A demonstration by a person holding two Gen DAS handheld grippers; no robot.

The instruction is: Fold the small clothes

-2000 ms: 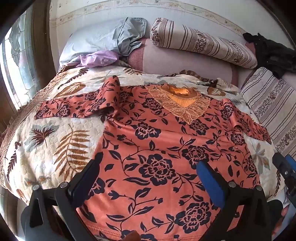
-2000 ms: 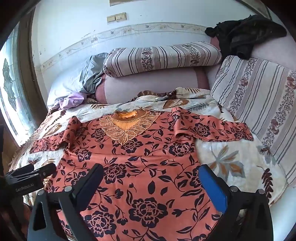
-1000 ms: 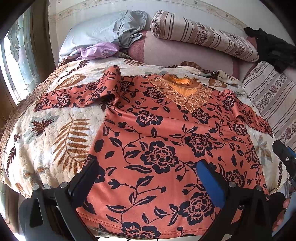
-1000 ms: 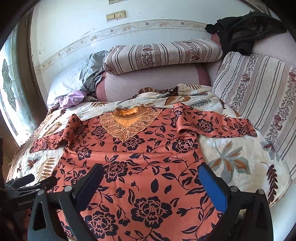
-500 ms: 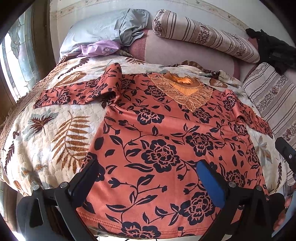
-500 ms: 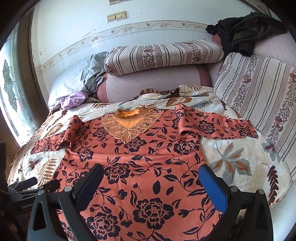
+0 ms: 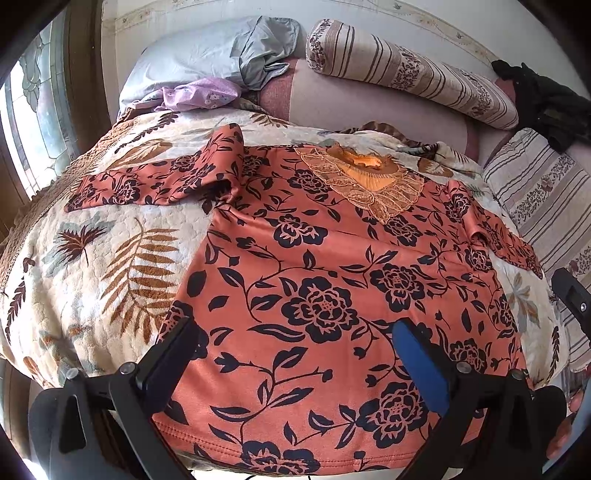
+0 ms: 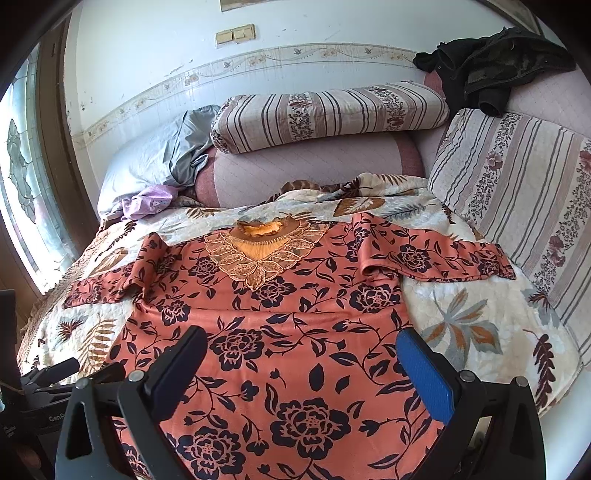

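And here's the bed, covered in a cream quilt (image 7: 110, 236) printed with brown fern leaves and grey-orange foliage; spread flat across it, front side up, lies the orange floral top (image 7: 317, 280), lace collar toward the headboard, both sleeves flung out sideways, hem draped at the near edge; the left gripper (image 7: 295, 354) hangs above that hem with its jaws spread wide and nothing between them; the right gripper (image 8: 303, 365) does likewise over the lower body of the top, jaws parted, empty; behind, a striped bolster (image 8: 328, 110) sits on a mauve cushion (image 8: 314, 166); a grey pillow (image 8: 155, 162) with a crumpled lilac cloth (image 8: 147, 203) beside it fills the far left corner; a striped cushion (image 8: 524, 192) lines the right side; a black garment (image 8: 491, 74) is heaped above it; white wall with a floral border, a light switch (image 8: 236, 35), stained-glass window (image 8: 18, 177) on the left.
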